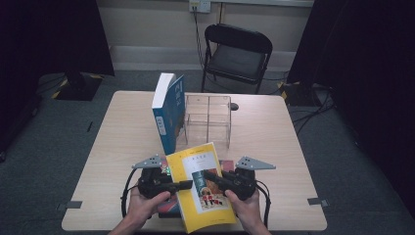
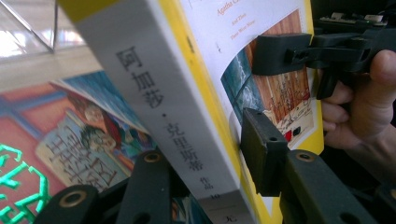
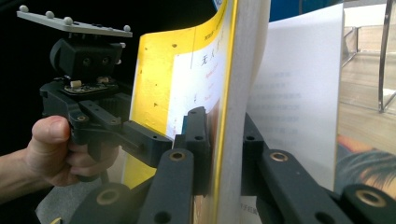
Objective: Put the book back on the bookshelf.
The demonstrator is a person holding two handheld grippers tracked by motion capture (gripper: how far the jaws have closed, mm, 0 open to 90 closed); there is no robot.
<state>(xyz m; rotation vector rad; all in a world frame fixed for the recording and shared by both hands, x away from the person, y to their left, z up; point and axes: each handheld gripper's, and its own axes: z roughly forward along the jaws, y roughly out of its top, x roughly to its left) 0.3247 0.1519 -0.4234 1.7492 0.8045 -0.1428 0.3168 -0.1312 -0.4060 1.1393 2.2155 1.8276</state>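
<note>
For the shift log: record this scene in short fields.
held: yellow book, lifted and tilted above the table
left claw: shut on the yellow book at its spine side
right claw: shut on the yellow book at its page edge
below: red book lying flat on the table
behind: blue book standing upright against the clear rack
rack: its compartments look empty
beyond the table: black chair
</note>
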